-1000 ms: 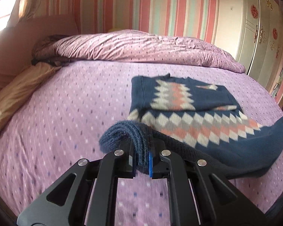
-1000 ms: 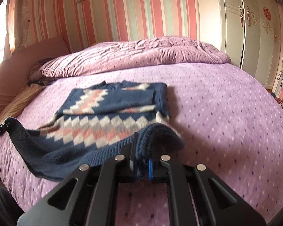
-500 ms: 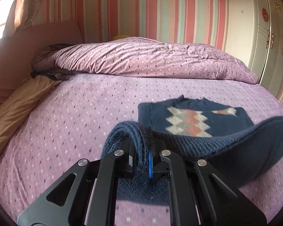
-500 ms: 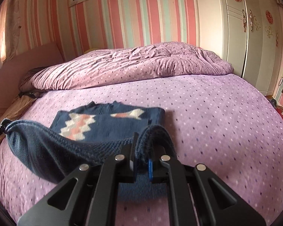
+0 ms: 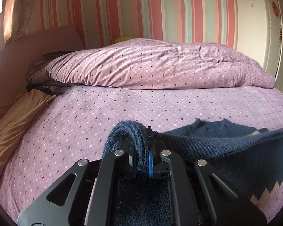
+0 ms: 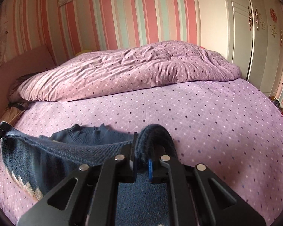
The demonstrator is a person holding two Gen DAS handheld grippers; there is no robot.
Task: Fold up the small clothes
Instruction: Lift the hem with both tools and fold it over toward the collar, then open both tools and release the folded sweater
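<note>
Nearest: our left gripper (image 5: 141, 162) and right gripper (image 6: 141, 164), each clamped on the sweater (image 5: 235, 150) hem. Beyond: hem now carried over the collar; pattern covered, fold nearly closed. Farthest: bed (image 6: 207, 116), duvet (image 6: 132, 73).

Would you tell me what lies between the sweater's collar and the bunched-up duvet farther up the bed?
Only bare purple bedsheet lies between the sweater collar and the duvet; both wrist views show it.
</note>
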